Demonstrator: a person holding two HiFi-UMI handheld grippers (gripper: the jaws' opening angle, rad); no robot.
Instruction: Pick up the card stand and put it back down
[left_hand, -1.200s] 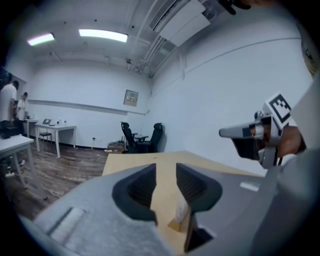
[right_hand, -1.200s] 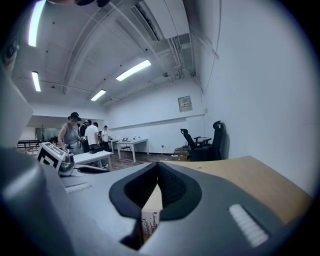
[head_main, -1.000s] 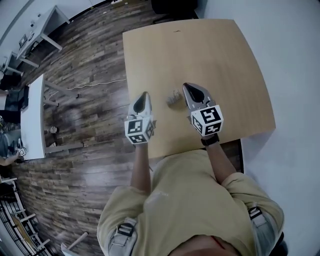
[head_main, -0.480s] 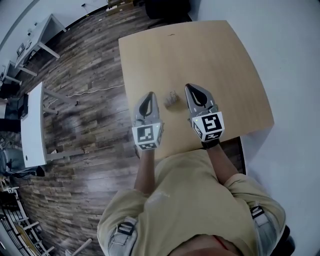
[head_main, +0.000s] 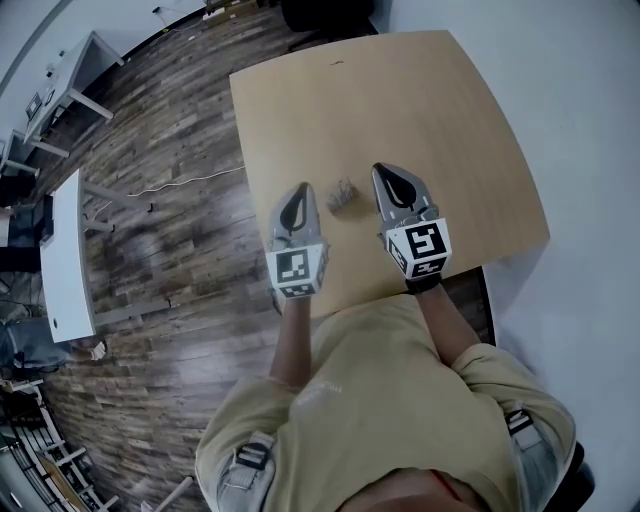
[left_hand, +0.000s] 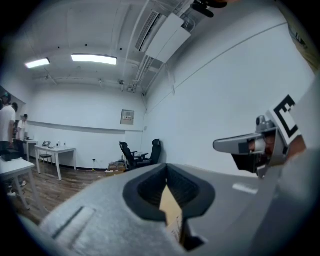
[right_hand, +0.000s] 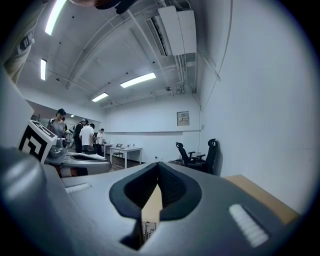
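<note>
The card stand (head_main: 343, 193), a small pale grey piece, rests on the wooden table (head_main: 400, 100) between my two grippers. My left gripper (head_main: 298, 192) hovers just left of it, jaws shut with nothing in them. Just right of the stand, my right gripper (head_main: 386, 172) is also shut and holds nothing. Neither touches the stand. In the left gripper view the shut jaws (left_hand: 166, 168) point level across the room, with the right gripper (left_hand: 250, 145) off to the side. The right gripper view shows its shut jaws (right_hand: 158, 165) and the left gripper (right_hand: 85, 162). Neither gripper view shows the stand.
The table's left edge (head_main: 250, 180) runs close by the left gripper, with wood floor (head_main: 170, 230) beyond. A white desk (head_main: 65, 250) stands far left. Office chairs (right_hand: 197, 155) and several people (right_hand: 82, 135) are at the far end of the room.
The left gripper has moved right, from the table's left edge to close beside the stand. The right gripper and the stand have stayed where they were.
</note>
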